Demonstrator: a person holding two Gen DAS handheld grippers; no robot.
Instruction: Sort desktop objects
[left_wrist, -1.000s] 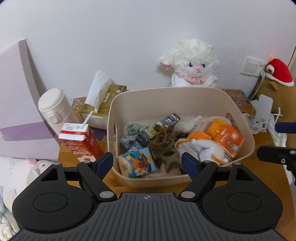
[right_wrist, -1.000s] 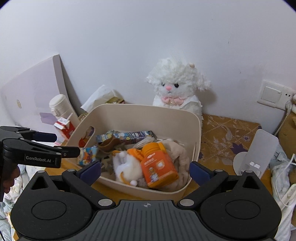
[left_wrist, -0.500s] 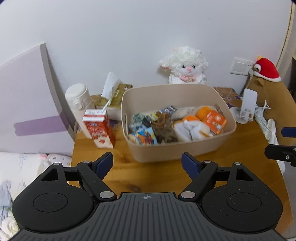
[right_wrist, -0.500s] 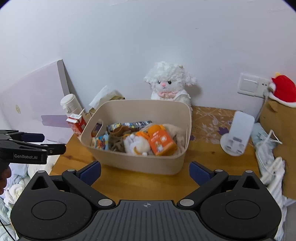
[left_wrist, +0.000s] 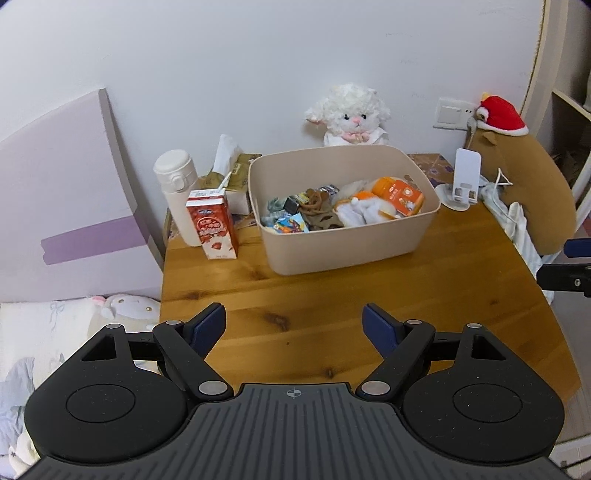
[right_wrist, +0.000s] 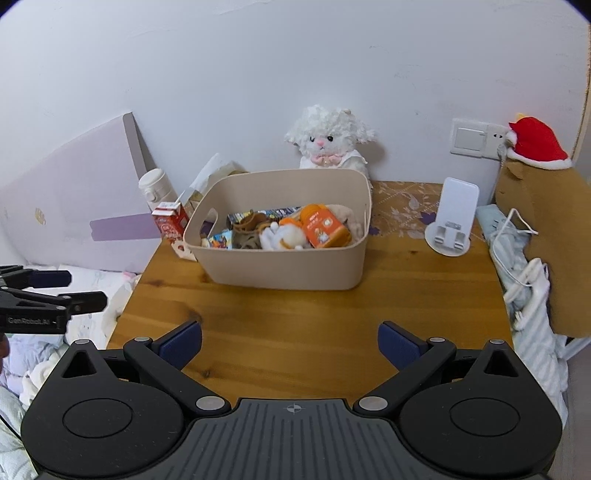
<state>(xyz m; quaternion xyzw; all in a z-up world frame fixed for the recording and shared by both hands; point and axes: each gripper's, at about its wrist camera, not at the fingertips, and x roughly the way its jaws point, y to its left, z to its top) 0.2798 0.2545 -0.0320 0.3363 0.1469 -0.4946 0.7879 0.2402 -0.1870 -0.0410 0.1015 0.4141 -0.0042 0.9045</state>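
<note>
A beige bin (left_wrist: 354, 243) (right_wrist: 280, 266) stands at the back of the wooden table (left_wrist: 332, 302) (right_wrist: 295, 325). It holds an orange bottle (left_wrist: 400, 194) (right_wrist: 325, 225), a white plush toy (left_wrist: 360, 212), a brown item (left_wrist: 319, 212) and small snack packs (left_wrist: 290, 224). My left gripper (left_wrist: 293, 325) is open and empty above the table's near part, well back from the bin. My right gripper (right_wrist: 290, 341) is open and empty, also well back. The left gripper also shows at the left edge of the right wrist view (right_wrist: 55, 295).
A red milk carton (left_wrist: 214, 225), a white flask (left_wrist: 177, 192) and a tissue box (left_wrist: 236, 177) stand left of the bin. A white lamb plush (left_wrist: 351, 114) sits behind it. A white phone stand (left_wrist: 463, 181), cables and a brown plush (left_wrist: 528, 184) are at the right.
Both grippers have pulled back and up from the bin, which now looks smaller and farther. Both stay open and empty.
</note>
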